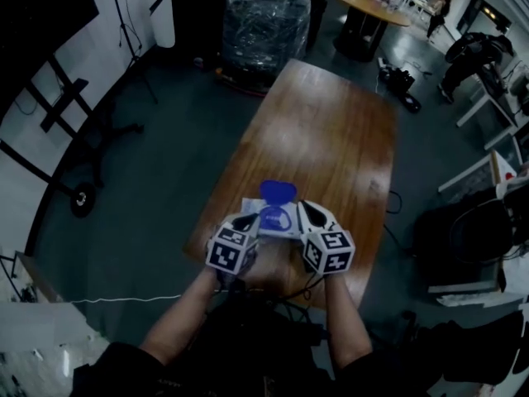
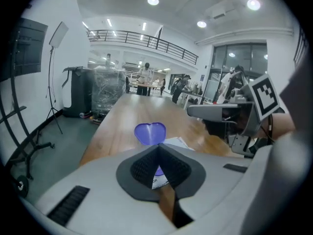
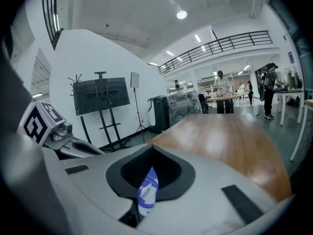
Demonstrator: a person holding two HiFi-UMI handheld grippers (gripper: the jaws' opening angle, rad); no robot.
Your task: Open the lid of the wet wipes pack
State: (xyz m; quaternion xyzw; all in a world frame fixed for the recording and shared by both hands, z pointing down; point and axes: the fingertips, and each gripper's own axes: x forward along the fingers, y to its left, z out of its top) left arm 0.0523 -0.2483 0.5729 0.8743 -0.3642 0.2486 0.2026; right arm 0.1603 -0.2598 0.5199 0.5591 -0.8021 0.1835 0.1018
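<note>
The wet wipes pack (image 1: pixel 277 222) sits at the near end of the wooden counter (image 1: pixel 331 131), right in front of you and held between your two tools. Its blue lid (image 1: pixel 278 192) is already flipped up and stands on the far side of the pack, its rounded inner face turned toward you. Whether the pack rests on the wood or hangs just above it cannot be told.

Your left hand-held gripper (image 1: pixel 247 221) has its jaws pressed together on the pack's left edge; in the left gripper view a strip of white label and purple shows pinched between the dark pads (image 2: pixel 146 166). Your right hand-held gripper (image 1: pixel 307 214) is likewise clamped on the pack's right edge, a fold of blue and white wrapper caught between its jaws in the right gripper view. In each of those views the tool's own grey body covers most of the pack.

Off the counter's far end stands a tall stack wrapped in clear film (image 1: pixel 264 15), with a round table (image 1: pixel 376 7) beyond it and a black bag (image 1: pixel 401 81) on the floor to the right. To your left are a wheeled screen stand (image 1: pixel 58 114) and a light stand (image 2: pixel 54 72). A white cable (image 1: pixel 124 298) runs across the floor near your left arm. People (image 2: pixel 145 75) stand well back in the hall.
</note>
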